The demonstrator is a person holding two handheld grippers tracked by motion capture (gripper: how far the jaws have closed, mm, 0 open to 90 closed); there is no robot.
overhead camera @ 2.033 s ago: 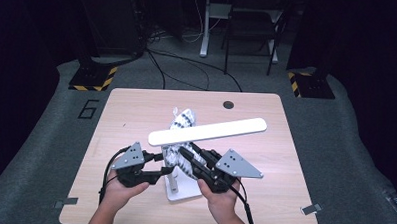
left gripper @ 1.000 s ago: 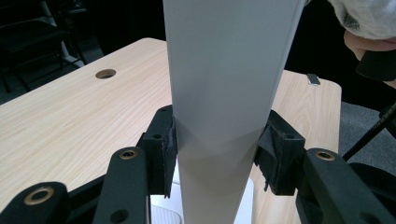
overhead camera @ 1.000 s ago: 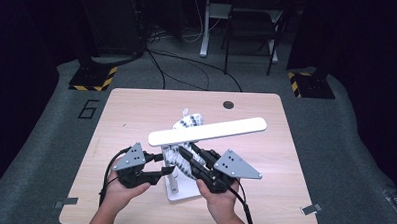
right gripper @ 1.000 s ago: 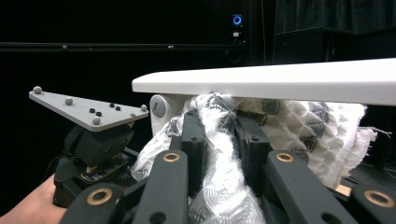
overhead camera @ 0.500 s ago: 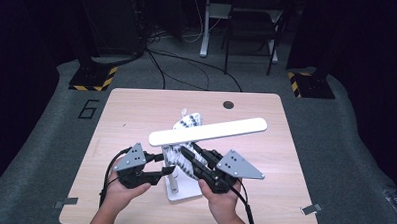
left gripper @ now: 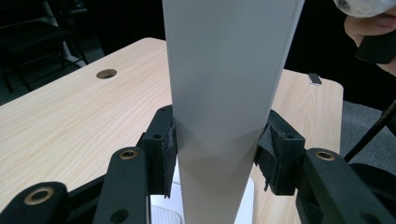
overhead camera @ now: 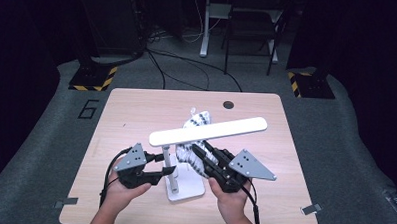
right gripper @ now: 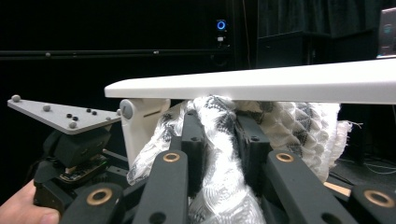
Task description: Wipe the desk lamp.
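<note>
A person works at a wooden table (overhead camera: 136, 115) with a gripper in each hand. A white desk lamp (overhead camera: 184, 184) stands near the table's front edge, its long flat lamp head (overhead camera: 208, 131) stretching level above both grippers. The left gripper (overhead camera: 159, 176) has its jaws clamped on the lamp's upright post (left gripper: 229, 93), one pad pressed against each side. The right gripper (overhead camera: 200, 154) has its jaws closed on a bunched black-and-white patterned cloth (right gripper: 219, 140), raised just under the lamp head, seemingly to wipe its underside.

Judging from this, the cloth could snag on the hinge where head meets post, or an upward push could tilt the head out of position. If the left grip slipped on the smooth post, the lamp might twist or tip on its small base.

From above, the lamp head covers part of the cloth and the right jaw tips. Whether the cloth actually touches the underside cannot be told. The base is partly hidden behind the left gripper.
</note>
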